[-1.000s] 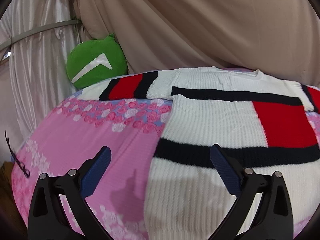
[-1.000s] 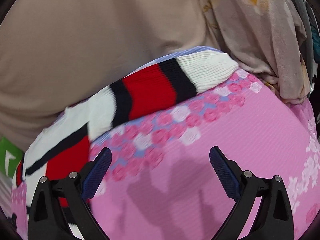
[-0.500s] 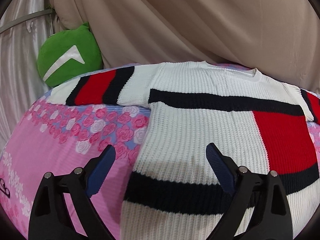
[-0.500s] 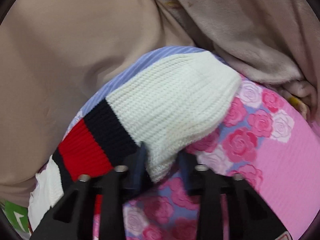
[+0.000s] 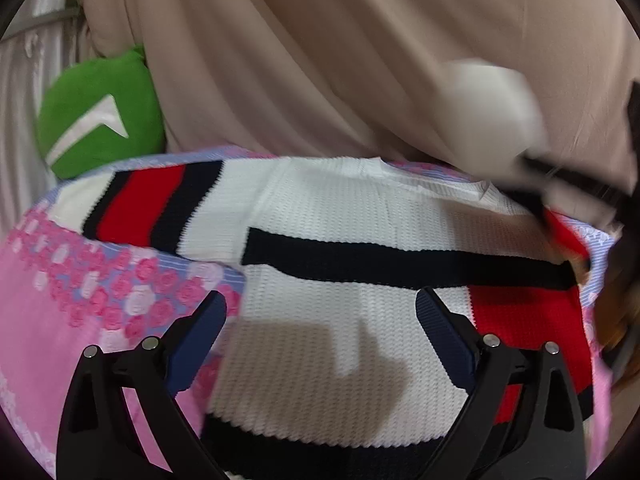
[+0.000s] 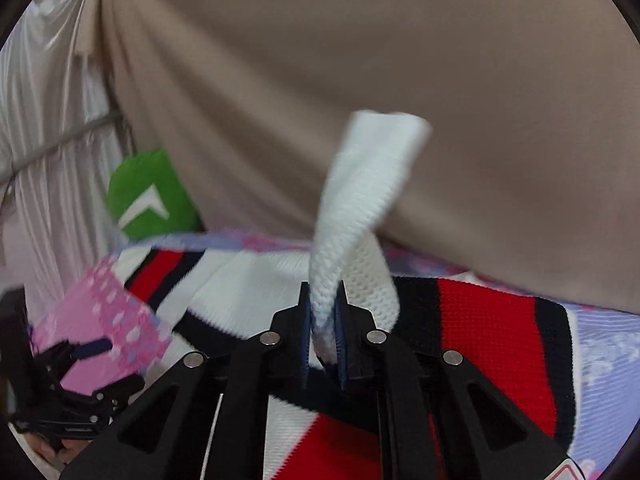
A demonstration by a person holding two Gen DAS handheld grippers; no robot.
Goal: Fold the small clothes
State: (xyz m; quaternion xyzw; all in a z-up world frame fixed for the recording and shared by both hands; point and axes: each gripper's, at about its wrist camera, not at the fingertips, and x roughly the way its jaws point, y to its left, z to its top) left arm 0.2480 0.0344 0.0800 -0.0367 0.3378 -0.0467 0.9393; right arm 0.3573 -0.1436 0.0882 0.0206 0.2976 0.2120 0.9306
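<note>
A white knit sweater (image 5: 336, 248) with black and red stripes lies spread on a pink floral bedsheet (image 5: 52, 320). My left gripper (image 5: 320, 316) is open and hovers low over the sweater's body, with its left finger over the sheet. My right gripper (image 6: 323, 320) is shut on the white cuff of the sweater's right sleeve (image 6: 360, 184) and holds it lifted above the sweater (image 6: 496, 328). The lifted cuff shows blurred in the left wrist view (image 5: 492, 120) at the upper right. The left gripper shows in the right wrist view (image 6: 80, 360) at the lower left.
A green cushion (image 5: 100, 116) with a white mark sits at the bed's far left; it also shows in the right wrist view (image 6: 148, 196). A beige curtain (image 5: 320, 60) hangs behind the bed. A silvery curtain (image 6: 48, 128) hangs at the left.
My right gripper closed on the right sleeve's white cuff, lifted it and swung it over the sweater. My left gripper moved forward over the sweater's body and stayed open.
</note>
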